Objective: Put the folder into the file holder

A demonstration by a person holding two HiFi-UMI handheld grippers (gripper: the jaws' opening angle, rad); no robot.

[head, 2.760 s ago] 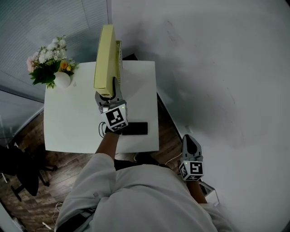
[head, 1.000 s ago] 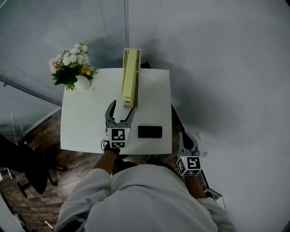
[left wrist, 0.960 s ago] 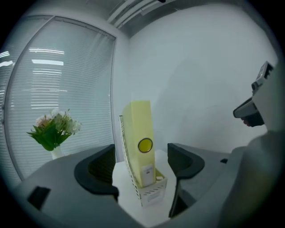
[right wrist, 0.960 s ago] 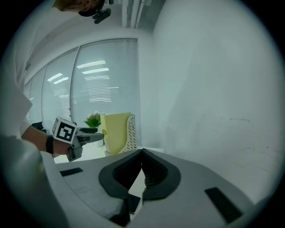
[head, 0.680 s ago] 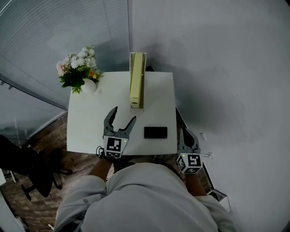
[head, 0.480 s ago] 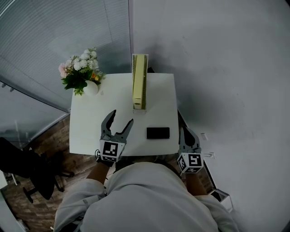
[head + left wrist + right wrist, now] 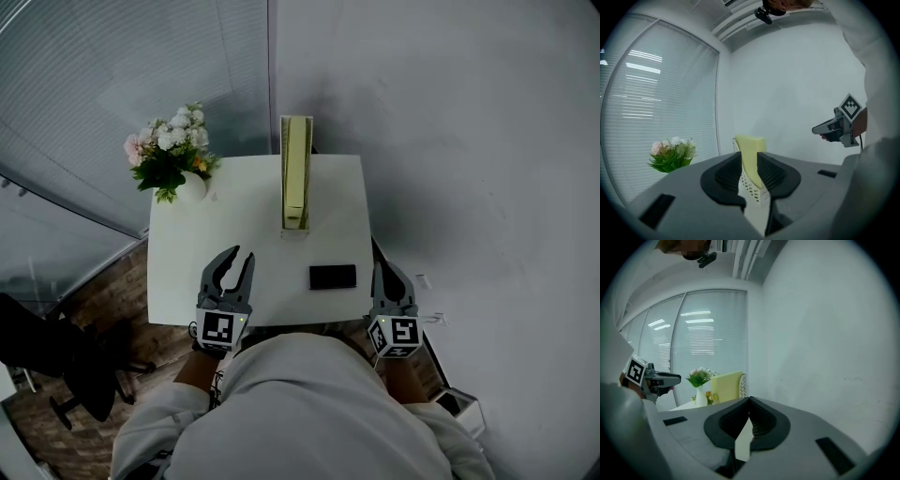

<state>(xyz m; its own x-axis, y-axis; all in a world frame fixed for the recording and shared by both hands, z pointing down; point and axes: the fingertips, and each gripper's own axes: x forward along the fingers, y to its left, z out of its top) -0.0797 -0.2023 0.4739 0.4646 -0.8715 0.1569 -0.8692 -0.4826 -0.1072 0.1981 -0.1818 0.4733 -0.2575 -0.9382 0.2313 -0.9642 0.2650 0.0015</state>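
Folder [image 7: 296, 169] standing in the file holder [image 7: 293, 228]; left hand-held gripper [image 7: 233, 258] pulled back, its jaws closing.
Moments earlier this hand-held gripper carried the yellow folder above the holder, then hung just short of it with jaws spread wide. Now it sits back at the near edge of the desk [image 7: 253, 216], jaws narrowing on nothing. The folder stands upright ahead of it and to its right, well apart. The right hand-held gripper [image 7: 384, 272] has stayed off the desk's near right corner, tips pressed together and empty, a flat black device [image 7: 333, 277] just to its left.
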